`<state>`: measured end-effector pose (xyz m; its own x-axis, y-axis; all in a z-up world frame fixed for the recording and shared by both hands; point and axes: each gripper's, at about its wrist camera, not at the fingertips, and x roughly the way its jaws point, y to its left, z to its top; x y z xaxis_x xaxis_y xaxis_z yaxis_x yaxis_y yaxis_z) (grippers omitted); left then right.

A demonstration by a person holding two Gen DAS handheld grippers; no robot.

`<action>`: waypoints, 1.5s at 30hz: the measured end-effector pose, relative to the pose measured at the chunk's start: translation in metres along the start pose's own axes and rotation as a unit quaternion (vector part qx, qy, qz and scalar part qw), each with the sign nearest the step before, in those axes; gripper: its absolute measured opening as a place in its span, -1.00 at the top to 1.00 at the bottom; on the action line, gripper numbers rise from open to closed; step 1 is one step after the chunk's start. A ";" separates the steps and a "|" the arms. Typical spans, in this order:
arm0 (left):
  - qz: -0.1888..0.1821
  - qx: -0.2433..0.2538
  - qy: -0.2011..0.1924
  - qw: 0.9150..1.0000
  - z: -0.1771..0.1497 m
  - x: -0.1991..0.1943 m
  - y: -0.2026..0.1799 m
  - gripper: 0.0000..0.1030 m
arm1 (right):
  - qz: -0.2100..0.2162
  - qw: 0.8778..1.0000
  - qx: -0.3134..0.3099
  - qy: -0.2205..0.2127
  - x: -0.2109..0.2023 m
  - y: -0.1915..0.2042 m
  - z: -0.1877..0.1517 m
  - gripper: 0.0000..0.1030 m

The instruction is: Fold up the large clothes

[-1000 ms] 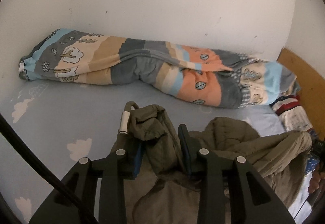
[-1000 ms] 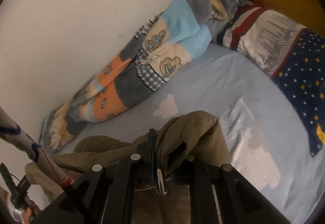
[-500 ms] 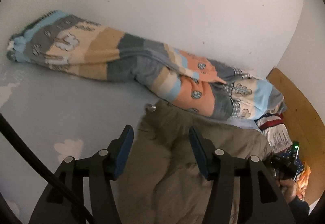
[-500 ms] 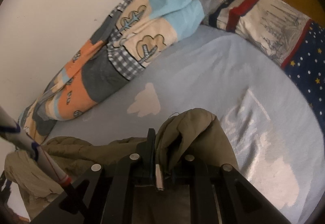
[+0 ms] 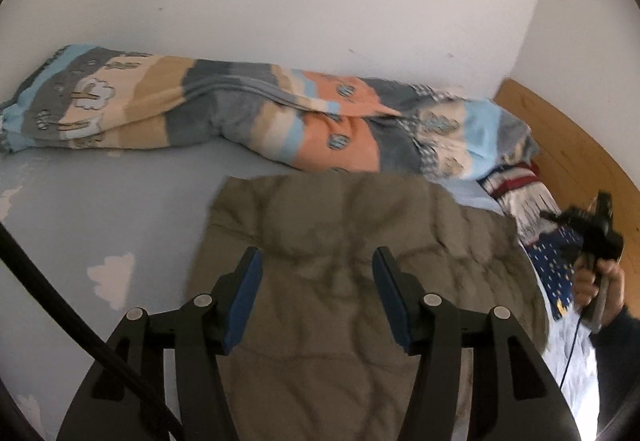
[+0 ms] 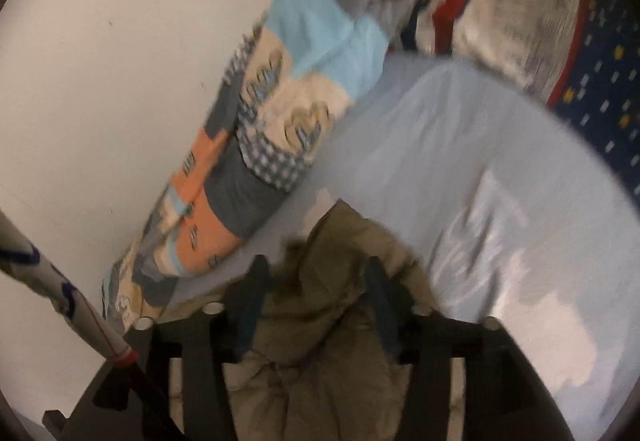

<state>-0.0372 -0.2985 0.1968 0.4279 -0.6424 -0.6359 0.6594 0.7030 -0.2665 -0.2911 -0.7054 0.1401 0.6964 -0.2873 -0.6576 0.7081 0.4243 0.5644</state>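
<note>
I am hovering both the left hand-held gripper (image 5: 316, 293) and right hand-held gripper (image 6: 316, 305) released over the olive jacket (image 5: 360, 241), risking its puffy fold springing back open on the bed (image 5: 100, 209).

no legible txt, no labels, no brands, no nos. anywhere

One olive-green padded garment (image 5: 360, 241). One rolled patchwork quilt in blue, grey, orange and beige (image 5: 248, 121). One navy star-print pillow (image 6: 600, 89). One red-and-white striped cloth (image 5: 520, 189), possibly part of that pillow. Two black two-finger grippers: left gripper (image 5: 316, 293), right gripper (image 6: 316, 305).
</note>
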 end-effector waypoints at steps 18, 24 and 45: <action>0.086 0.074 0.122 0.986 -0.049 0.123 -0.054 -0.37 | -0.135 0.947 -0.280 0.079 0.062 0.059 -0.135 -0.31; 0.101 0.063 0.108 0.987 -0.059 0.136 -0.049 -0.41 | -0.141 0.949 -0.265 0.100 0.087 0.047 -0.134 -0.32; 0.176 -0.029 0.007 0.984 -0.114 -0.073 -0.009 -0.40 | -0.041 0.977 -0.207 0.039 -0.088 0.093 -0.227 -0.30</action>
<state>-0.1453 -0.2232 0.1630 0.6145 -0.3510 -0.7065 0.4349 0.8979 -0.0678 -0.3137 -0.4453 0.1372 0.6162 -0.2751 -0.7380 0.6423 0.7177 0.2688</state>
